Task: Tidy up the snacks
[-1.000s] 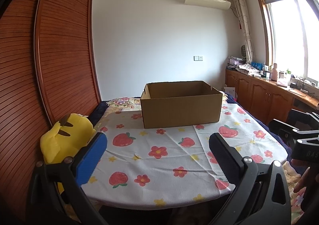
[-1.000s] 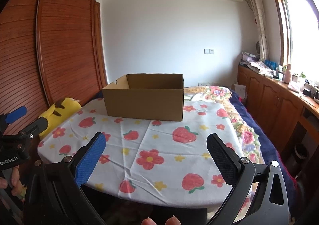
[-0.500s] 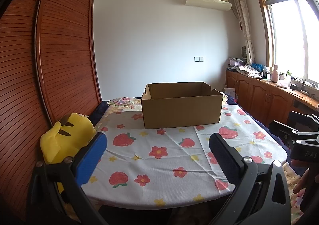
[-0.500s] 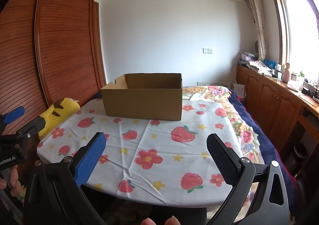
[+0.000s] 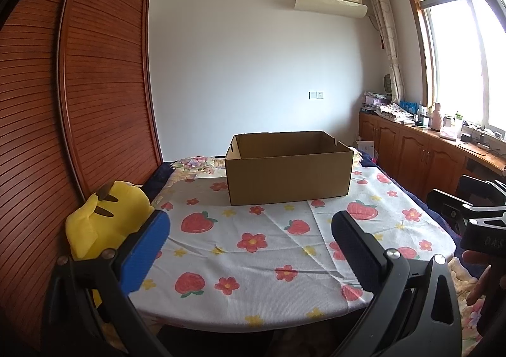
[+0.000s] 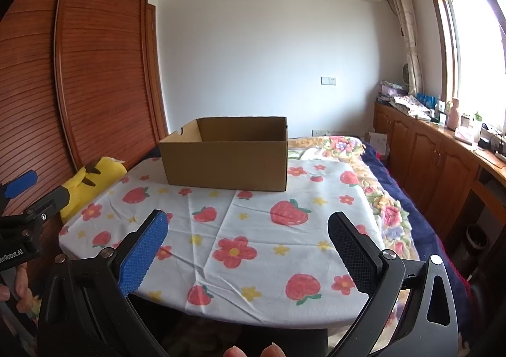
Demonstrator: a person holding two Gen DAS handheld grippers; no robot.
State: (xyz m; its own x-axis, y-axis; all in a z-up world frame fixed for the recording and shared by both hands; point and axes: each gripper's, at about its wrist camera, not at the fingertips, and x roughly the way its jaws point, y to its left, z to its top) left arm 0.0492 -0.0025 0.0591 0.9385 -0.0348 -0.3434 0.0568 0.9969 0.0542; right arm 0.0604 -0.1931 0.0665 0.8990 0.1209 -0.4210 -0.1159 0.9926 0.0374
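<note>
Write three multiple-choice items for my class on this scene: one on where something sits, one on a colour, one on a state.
1. Where is the cardboard box?
A. on the tablecloth
B. on the window counter
C. on the floor

2. What colour is the plush toy at the table's left edge?
A. green
B. yellow
C. white

3. How do the left gripper and right gripper stand?
A. both shut on snacks
B. one open, one shut
C. both open, holding nothing

Answers:
1 A: the box rests on the strawberry-print cloth.
2 B: its body is yellow.
3 C: each pair of fingers is spread wide, with nothing between.
</note>
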